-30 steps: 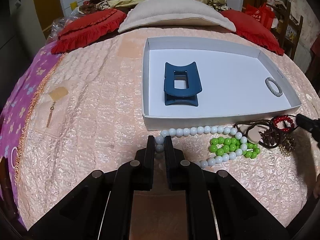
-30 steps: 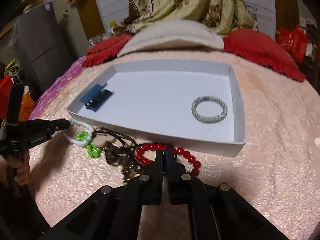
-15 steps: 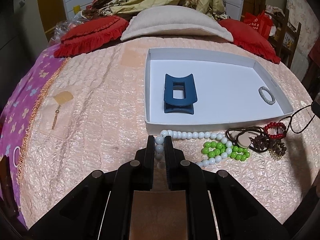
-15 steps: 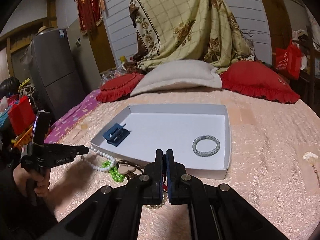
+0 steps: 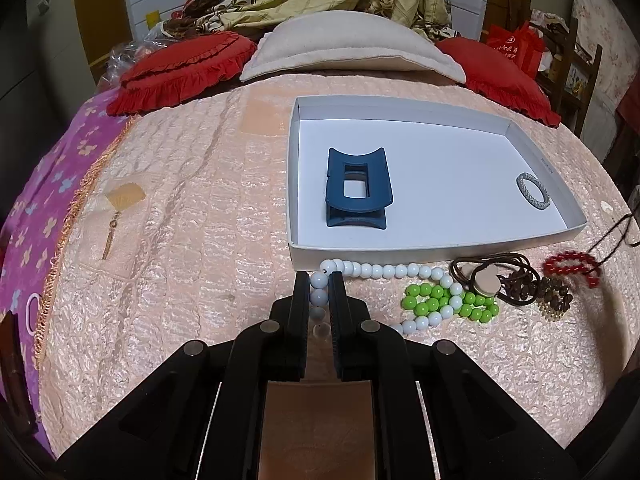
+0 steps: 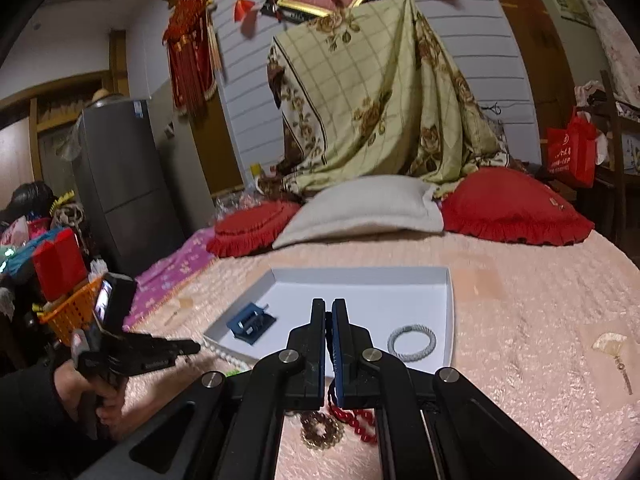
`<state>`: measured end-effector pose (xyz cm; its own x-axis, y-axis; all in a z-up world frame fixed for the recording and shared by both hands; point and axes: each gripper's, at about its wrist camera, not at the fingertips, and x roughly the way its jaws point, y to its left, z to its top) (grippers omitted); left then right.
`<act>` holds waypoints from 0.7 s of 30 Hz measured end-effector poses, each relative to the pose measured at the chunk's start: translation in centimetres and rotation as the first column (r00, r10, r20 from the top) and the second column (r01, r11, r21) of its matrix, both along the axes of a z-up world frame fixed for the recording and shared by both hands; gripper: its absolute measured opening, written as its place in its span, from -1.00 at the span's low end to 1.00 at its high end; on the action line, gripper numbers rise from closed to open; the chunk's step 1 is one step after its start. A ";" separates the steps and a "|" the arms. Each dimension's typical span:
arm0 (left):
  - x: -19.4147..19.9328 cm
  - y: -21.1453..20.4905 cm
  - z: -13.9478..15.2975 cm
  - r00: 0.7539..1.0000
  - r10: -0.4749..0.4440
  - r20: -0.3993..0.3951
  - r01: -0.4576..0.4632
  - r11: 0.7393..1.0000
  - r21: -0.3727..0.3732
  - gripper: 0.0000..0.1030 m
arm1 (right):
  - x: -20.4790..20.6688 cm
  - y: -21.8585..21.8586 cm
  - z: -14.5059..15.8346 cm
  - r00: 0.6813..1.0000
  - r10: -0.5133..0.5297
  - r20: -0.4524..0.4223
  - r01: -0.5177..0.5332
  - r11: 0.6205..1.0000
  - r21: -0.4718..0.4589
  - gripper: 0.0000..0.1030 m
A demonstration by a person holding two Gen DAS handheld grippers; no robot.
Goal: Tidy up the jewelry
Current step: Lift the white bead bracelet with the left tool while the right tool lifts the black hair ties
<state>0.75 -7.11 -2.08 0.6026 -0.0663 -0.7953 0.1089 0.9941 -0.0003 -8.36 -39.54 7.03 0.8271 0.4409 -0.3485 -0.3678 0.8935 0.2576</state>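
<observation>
Only the left wrist view shows fingers [image 5: 303, 292] pinching white beads [image 5: 319, 295].

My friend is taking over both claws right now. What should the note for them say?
Left claw: shut on the white bead necklace, which lies on the bed.
Right claw: shut on the red bead bracelet, hanging below it.
Already in the white cardboard tray: blue plastic hair claw clip, grey braided bracelet.
Left outside: green bead bracelet, brown cord necklace, dark bead bracelet.
</observation>
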 end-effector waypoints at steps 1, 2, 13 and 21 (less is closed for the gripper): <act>0.0 0.0 0.0 1.000 0.000 0.000 0.000 1.000 0.000 -0.85 | -0.3 -0.1 0.4 1.000 0.000 0.021 0.000 1.000 0.006 -0.95; 0.0 0.0 -0.1 1.000 0.001 -0.001 -0.001 1.000 0.001 -0.85 | -0.5 0.0 0.7 0.999 0.004 0.032 -0.004 1.000 0.009 -0.95; 0.2 -0.1 -0.4 1.000 0.002 -0.010 -0.002 1.000 0.010 -0.85 | -1.0 0.2 1.8 0.998 0.001 0.064 -0.002 1.000 0.017 -0.95; 0.0 0.2 0.2 1.000 0.001 0.001 -0.001 1.000 -0.019 -0.85 | -0.5 0.5 1.3 0.999 0.007 0.037 -0.007 1.000 0.007 -0.95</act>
